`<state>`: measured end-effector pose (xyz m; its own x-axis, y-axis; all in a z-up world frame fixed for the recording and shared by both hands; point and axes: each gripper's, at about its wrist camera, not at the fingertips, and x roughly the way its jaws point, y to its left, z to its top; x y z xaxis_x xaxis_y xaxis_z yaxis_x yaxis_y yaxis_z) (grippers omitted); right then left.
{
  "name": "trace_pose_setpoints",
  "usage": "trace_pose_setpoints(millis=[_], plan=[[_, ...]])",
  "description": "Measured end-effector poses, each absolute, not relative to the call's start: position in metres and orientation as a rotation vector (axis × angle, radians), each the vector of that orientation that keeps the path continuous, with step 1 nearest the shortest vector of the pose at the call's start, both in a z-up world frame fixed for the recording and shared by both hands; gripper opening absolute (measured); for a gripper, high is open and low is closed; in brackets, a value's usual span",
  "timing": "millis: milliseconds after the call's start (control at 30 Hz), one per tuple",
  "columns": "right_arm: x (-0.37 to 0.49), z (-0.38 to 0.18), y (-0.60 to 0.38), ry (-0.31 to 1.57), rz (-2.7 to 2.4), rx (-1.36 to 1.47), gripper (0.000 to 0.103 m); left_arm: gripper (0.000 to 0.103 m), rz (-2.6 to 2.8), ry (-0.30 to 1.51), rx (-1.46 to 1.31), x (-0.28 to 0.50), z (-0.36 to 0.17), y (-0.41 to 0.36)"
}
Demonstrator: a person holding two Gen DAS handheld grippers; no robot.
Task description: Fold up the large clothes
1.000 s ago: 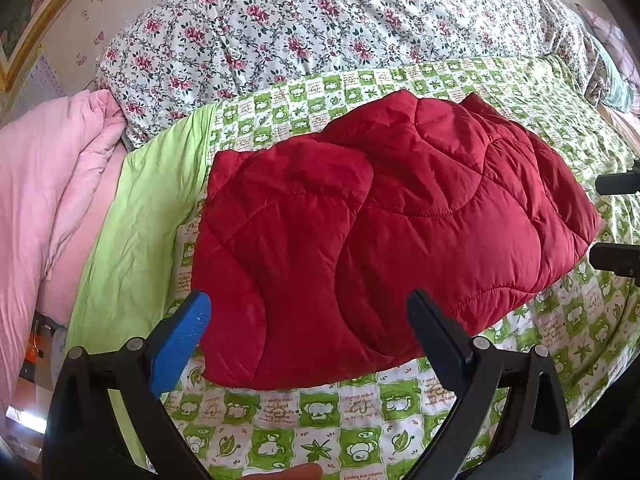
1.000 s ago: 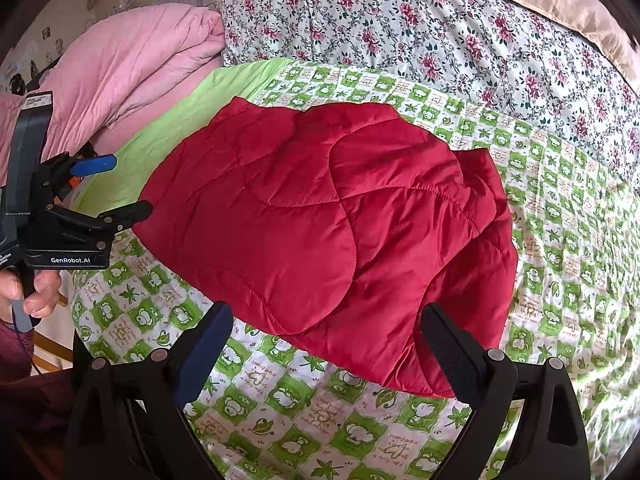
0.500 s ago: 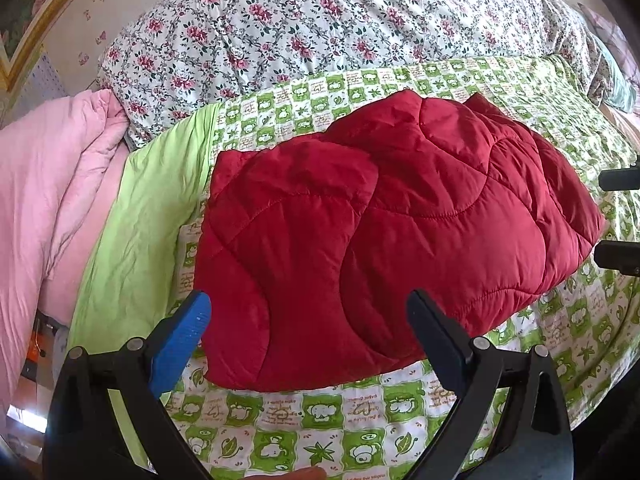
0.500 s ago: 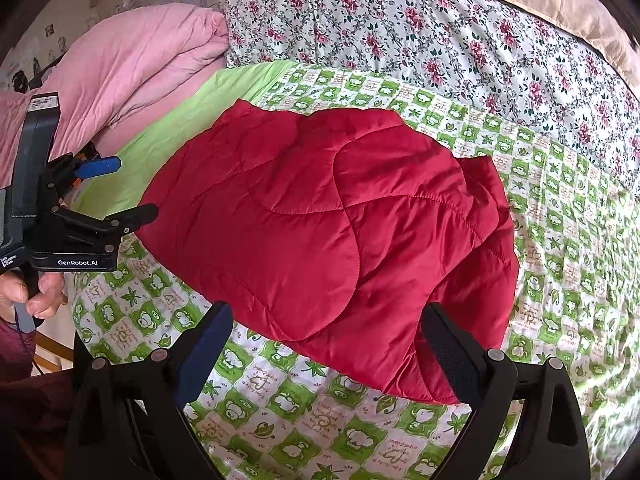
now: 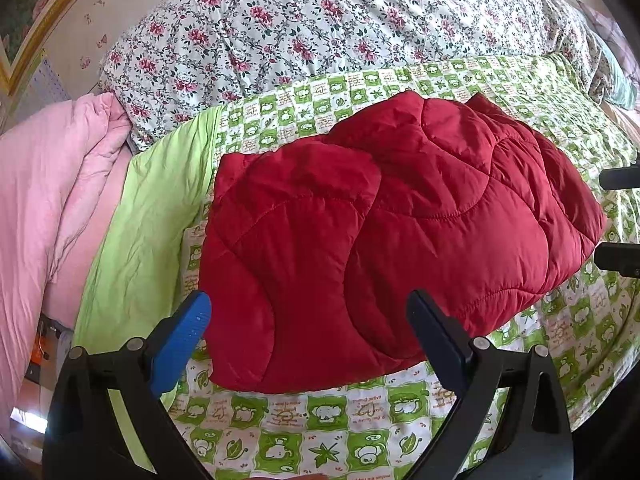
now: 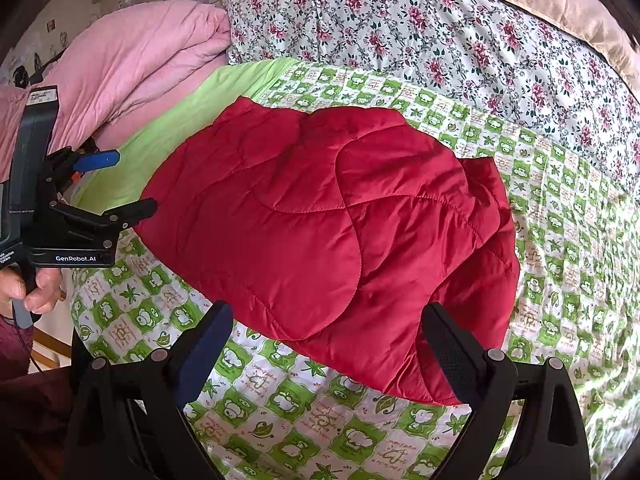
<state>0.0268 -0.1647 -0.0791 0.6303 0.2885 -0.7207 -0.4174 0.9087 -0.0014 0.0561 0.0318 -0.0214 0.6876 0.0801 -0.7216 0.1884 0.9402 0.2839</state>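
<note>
Red quilted jacket point(image 5: 400, 240) folded flat on green checked sheet point(image 5: 320, 412), left gripper point(image 5: 308, 316) jaws spread, empty, at its near edge, right gripper point(image 6: 326, 332) likewise released, floral quilt point(image 5: 300, 28) behind, pink duvet point(image 6: 132, 60) at left

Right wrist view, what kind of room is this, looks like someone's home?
Most likely a bedroom at home. A red jacket lies folded on a bed with a green sheet, a floral quilt heaped behind it and a pink duvet at the left. Both grippers hang open over it.
</note>
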Motion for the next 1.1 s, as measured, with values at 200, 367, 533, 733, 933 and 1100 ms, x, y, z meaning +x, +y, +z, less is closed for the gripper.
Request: trace_pose_setpoints(millis=[200,367,533,733,933,1100], plan=[[0.0277,-0.0782,-0.1650,0.789,0.403,-0.177,0.096,0.099,-0.062,0.813,0.352,0.0565,-0.0213,0.0326],[0.0274,-0.0780,-0.1648,0.789,0.404,-0.179,0.096,0.099,-0.059,0.813,0.352,0.0577,-0.0209,0.0322],[0.0292,-0.0766,-0.1650,0.788,0.405,-0.183,0.096,0.099,-0.062,0.809,0.354,0.0583,-0.0199,0.0313],[0.0300,-0.0759,-0.1648,0.787,0.404,-0.181,0.096,0.099,-0.062,0.807,0.354,0.0595,-0.0194,0.0308],[0.0308,-0.0751,-0.1635,0.784,0.408,-0.187,0.096,0.099,-0.065,0.805,0.355,0.0614,-0.0190,0.0297],[0.0311,-0.0752,-0.1632,0.783,0.410,-0.187,0.096,0.099,-0.063,0.805,0.353,0.0617,-0.0192,0.0304]])
